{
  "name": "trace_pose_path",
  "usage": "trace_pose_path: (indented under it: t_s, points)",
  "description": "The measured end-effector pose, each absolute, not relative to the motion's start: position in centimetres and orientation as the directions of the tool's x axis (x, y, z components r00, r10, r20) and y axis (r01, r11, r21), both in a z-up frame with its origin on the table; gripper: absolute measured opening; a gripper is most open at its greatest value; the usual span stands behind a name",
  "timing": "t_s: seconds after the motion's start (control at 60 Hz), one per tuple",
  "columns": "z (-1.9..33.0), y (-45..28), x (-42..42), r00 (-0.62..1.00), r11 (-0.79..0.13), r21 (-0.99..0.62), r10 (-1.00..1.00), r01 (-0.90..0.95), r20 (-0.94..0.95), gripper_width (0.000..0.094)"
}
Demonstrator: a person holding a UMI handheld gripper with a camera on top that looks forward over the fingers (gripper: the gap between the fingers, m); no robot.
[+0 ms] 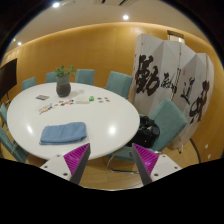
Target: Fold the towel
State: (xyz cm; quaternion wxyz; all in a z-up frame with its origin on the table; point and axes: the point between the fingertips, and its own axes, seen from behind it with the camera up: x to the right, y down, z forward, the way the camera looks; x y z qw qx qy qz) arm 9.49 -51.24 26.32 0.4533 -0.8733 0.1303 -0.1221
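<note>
Currently, folded blue towel (64, 133) on white table (110, 120), beyond gripper (110, 160), jaws apart, nothing btwn.

Only the front of the hand-held gripper (110, 160) shows. Its two fingers (72, 163) are dark, nearly black, wedge-shaped pieces that broaden toward the camera and narrow toward their tips. Each carries a bright magenta pad (146, 158) on its inner face, and the pads are crossed by fine parallel ribs that give them a striped, grooved look. The outer faces of the fingers are plain and dark, without visible markings. Screws, cables, the holder's hand and sleeve cannot be made out.
</note>
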Motion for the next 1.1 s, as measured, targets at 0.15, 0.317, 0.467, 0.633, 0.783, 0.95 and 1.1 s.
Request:
trace_pose_path:
  t_s: [0.15,0.317,0.467,0.633,0.783,0.95,1.1]
  points:
    - [23.8,-52.1,7.6,0.940,-0.591,-0.798,-0.325,-0.117,0.103,0.0875]
    - [20.1,-53.3,2.0,0.958,-0.656,-0.748,-0.268,-0.101,0.105,0.0860]
    - [16.3,-52.3,-7.6,0.982,-0.699,-0.708,-0.181,-0.095,0.047,0.0859]
    - [13.2,-46.5,-20.3,0.997,-0.699,-0.710,-0.064,-0.079,-0.047,0.0866]
    - [10.8,-37.3,-28.4,0.998,-0.655,-0.754,-0.009,-0.048,-0.056,0.0874]
    - [6.6,-26.7,-31.3,1.000,-0.636,-0.771,-0.002,0.009,0.014,0.0873]
    - [2.2,-19.9,-30.6,0.998,-0.651,-0.758,-0.010,0.046,0.068,0.0869]
